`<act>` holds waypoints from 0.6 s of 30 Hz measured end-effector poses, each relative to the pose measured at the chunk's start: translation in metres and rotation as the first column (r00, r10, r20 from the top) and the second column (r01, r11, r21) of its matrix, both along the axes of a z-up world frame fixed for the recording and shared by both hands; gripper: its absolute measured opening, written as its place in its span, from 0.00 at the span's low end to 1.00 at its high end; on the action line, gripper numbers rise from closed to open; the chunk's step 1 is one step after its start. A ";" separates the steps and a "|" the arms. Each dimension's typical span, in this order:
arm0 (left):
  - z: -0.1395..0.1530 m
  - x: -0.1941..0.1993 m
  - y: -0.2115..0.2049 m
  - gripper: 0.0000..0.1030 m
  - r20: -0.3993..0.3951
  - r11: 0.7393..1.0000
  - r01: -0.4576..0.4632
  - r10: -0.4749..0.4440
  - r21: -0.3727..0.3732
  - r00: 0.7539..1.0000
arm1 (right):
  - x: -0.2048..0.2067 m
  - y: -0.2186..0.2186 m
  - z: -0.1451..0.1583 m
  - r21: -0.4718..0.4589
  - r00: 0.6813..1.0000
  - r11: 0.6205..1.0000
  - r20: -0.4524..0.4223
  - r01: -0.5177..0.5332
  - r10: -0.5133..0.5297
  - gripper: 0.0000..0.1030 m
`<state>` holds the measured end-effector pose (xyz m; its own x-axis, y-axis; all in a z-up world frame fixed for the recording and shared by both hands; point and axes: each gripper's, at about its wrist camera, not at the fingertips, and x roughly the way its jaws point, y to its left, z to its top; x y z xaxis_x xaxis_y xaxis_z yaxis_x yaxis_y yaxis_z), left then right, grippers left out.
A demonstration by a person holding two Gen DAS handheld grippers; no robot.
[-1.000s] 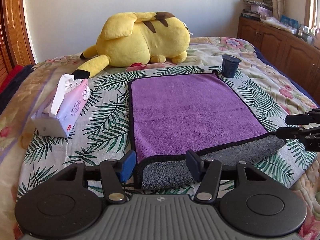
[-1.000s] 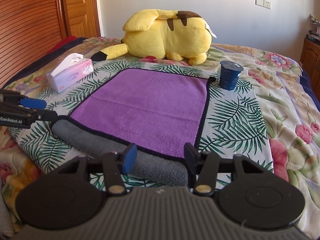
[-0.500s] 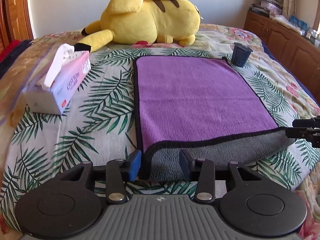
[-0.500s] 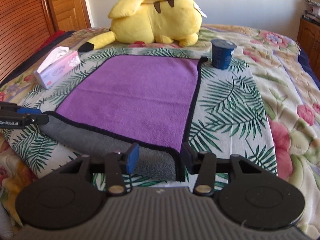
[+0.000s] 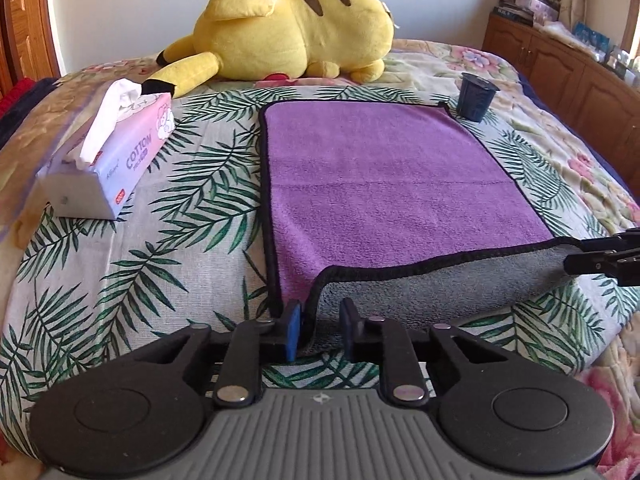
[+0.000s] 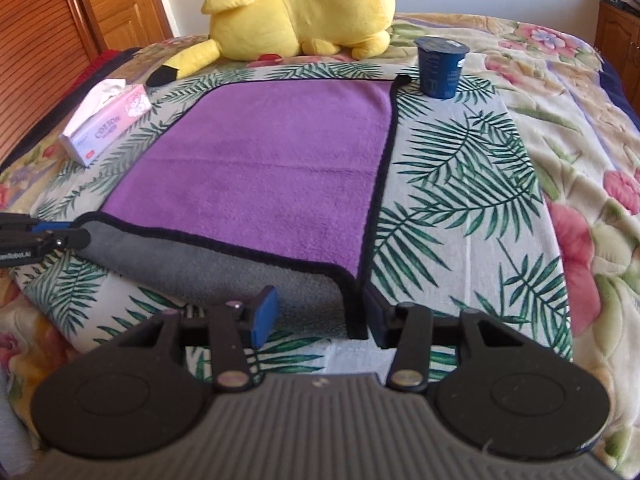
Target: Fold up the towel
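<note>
A purple towel (image 5: 384,176) lies flat on the bed (image 5: 132,280), its near edge curled up to show the gray underside. The left gripper (image 5: 318,330) straddles the near left corner, fingers narrowly apart; the right gripper (image 6: 316,316) brackets the near right corner, wider open (neither yet pinching). Grasping is in hand; next, both must close, then lift the edge toward the stuffed toy (image 5: 288,28).

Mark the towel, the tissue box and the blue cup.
towel (image 5: 384,176), left wrist view, purple top face.
tissue box (image 5: 132,152), left wrist view, pink printed side.
blue cup (image 6: 440,68), right wrist view, side wall.
</note>
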<state>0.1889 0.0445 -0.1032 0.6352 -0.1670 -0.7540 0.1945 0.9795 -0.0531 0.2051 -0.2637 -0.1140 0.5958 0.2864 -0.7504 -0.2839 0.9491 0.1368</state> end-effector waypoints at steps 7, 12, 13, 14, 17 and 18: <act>-0.001 -0.001 -0.004 0.00 0.005 1.000 0.011 -0.011 0.002 1.000 | 0.000 0.001 0.001 -0.001 1.000 1.000 0.003 -0.015 0.015 0.34; -0.003 0.000 -0.003 0.00 0.008 1.000 0.011 -0.011 0.009 1.000 | 0.002 0.002 -0.002 -0.023 1.000 1.000 0.006 -0.018 0.018 0.28; -0.004 0.000 -0.003 0.00 0.009 1.000 0.011 -0.011 0.007 1.000 | 0.002 0.002 -0.003 -0.031 1.000 0.999 0.008 -0.015 0.015 0.28; -0.004 0.000 -0.002 0.00 0.010 1.000 0.011 -0.011 0.006 1.000 | 0.004 0.001 -0.003 -0.032 1.000 0.999 0.007 -0.014 0.015 0.25; -0.003 0.000 -0.001 0.00 0.012 1.000 0.006 -0.006 0.001 1.000 | 0.006 0.000 -0.004 -0.031 1.000 0.999 0.008 -0.019 0.019 0.15; -0.003 0.000 0.000 0.00 0.014 1.000 0.002 -0.002 0.000 1.000 | 0.006 0.000 -0.004 -0.030 1.000 0.999 0.012 -0.021 0.022 0.07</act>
